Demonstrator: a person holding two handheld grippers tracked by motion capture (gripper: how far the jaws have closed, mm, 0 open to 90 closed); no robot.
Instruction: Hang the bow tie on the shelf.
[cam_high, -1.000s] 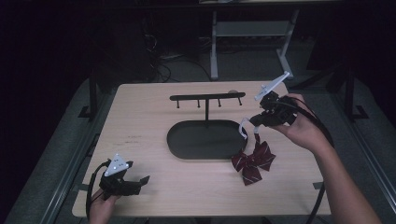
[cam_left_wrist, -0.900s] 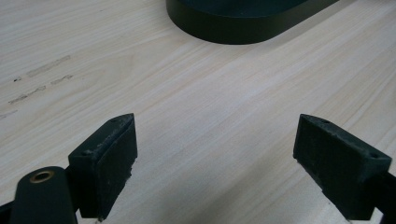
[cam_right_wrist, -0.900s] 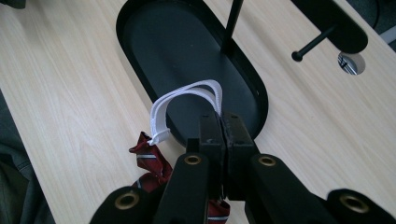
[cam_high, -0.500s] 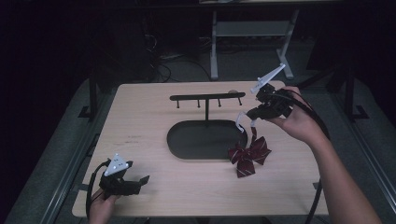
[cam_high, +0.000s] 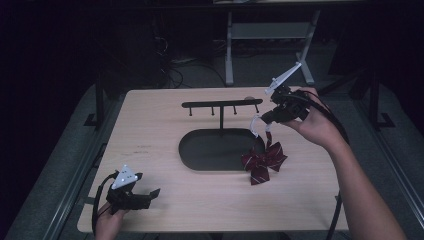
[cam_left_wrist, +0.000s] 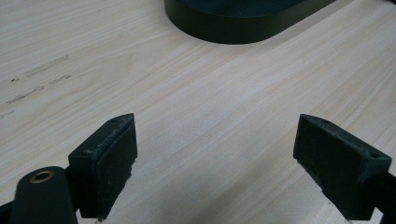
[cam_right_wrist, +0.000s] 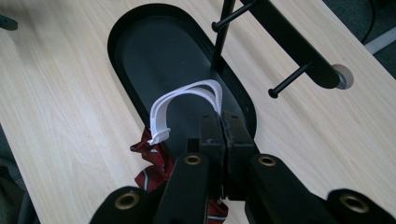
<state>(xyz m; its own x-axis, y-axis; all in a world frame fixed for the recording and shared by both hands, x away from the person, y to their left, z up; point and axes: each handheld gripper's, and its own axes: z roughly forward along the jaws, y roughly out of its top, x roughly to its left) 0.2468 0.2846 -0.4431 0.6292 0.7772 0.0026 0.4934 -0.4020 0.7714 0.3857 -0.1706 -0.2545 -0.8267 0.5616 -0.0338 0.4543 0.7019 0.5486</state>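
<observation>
right gripper (cam_high: 264, 120): clamped on bow tie (cam_high: 263, 161) strap, now lifted toward rack (cam_high: 221, 104) | left gripper (cam_left_wrist: 215, 163): wide, idle on worktop (cam_high: 165, 135) | likely next: hang on peg

Lab or workshop: bare wooden table (cam_high: 150, 130), tangled floor cables (cam_high: 172, 70) upper left, metal stand legs (cam_high: 230, 55) upper centre, dark surroundings.

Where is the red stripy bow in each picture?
High view: the bow tie hangs right of centre, at the right end of the black oval tray, below the right gripper.
Left gripper view: I can't find it there.
Right gripper view: it peeks out low down, left of the shut jaws, under the white strap.
Shared landmark: the black oval tray.
</observation>
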